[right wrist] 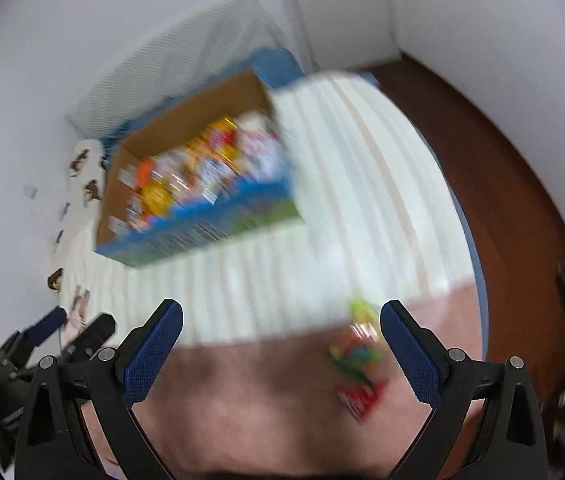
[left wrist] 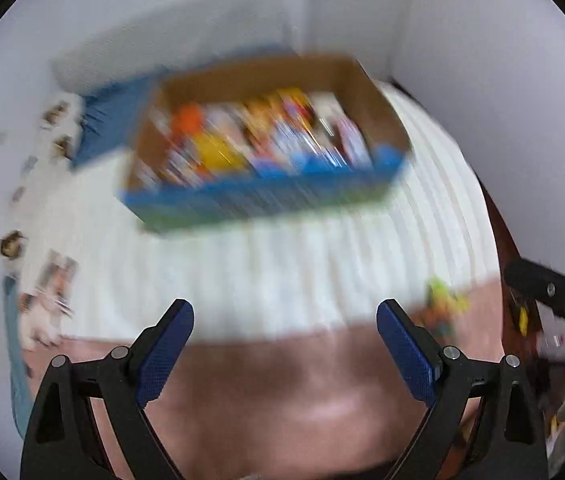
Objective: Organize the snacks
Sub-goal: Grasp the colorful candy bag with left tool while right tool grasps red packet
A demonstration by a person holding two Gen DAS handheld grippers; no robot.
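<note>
My left gripper (left wrist: 285,320) and right gripper (right wrist: 281,320) hover with fingers spread wide and empty above the bed (left wrist: 302,280), where a cardboard box (left wrist: 378,100) packed with blurred snacks sits; a loose snack packet (right wrist: 358,376) lies near my right fingers

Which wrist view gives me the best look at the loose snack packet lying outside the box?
The right wrist view: the loose snack packet lies large on the pink cover near the open right tongs, blurred though. In the left wrist view it sits smaller, near the right edge and even blurrier.
</note>
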